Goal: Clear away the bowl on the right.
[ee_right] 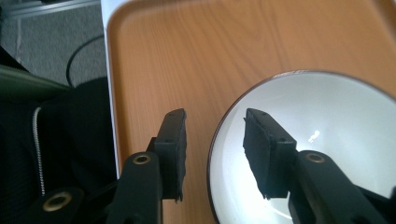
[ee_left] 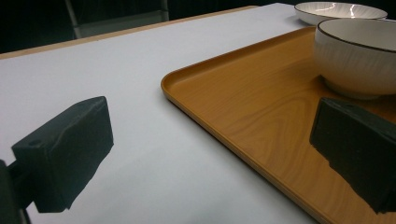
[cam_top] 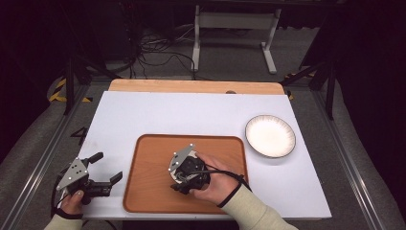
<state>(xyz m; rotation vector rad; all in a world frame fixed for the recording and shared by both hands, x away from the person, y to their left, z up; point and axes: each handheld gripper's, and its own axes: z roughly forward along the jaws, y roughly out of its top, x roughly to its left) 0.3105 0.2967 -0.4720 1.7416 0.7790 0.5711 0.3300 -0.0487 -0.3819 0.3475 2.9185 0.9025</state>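
Two grippers were on the table, and each view told something the others hid. From the high view the right gripper (cam_top: 184, 179) sat over the rounded wooden tray (cam_top: 148, 191), its body and the person's right hand (cam_top: 213, 179) covering what lay beneath. The right gripper view gave the answer: a white ceramic bowl with a thin dark rim (ee_right: 327, 121) stood on the tray, and the jaws straddled that rim, one inside the bowl, the other outside over bare wood. The jaws were parted, with a gap on either side of the rim, gripping nothing.

The left gripper (cam_top: 98, 184) hovered at the near left corner of the white table top (cam_top: 167, 112), held by the left hand (cam_top: 72, 201). Its jaws were spread wide and empty; in the left gripper view one stood over the white surface, the other past the tray's raised lip and over the wood, just short of the bowl. Beyond the bowl in that view lay a flat white plate with a dark rim (ee_left: 338, 10), which the high view placed off the tray, well apart from both grippers.

Bare white surface spread ahead of the left jaws and beyond the tray. No readable writing or labels appeared on anything.
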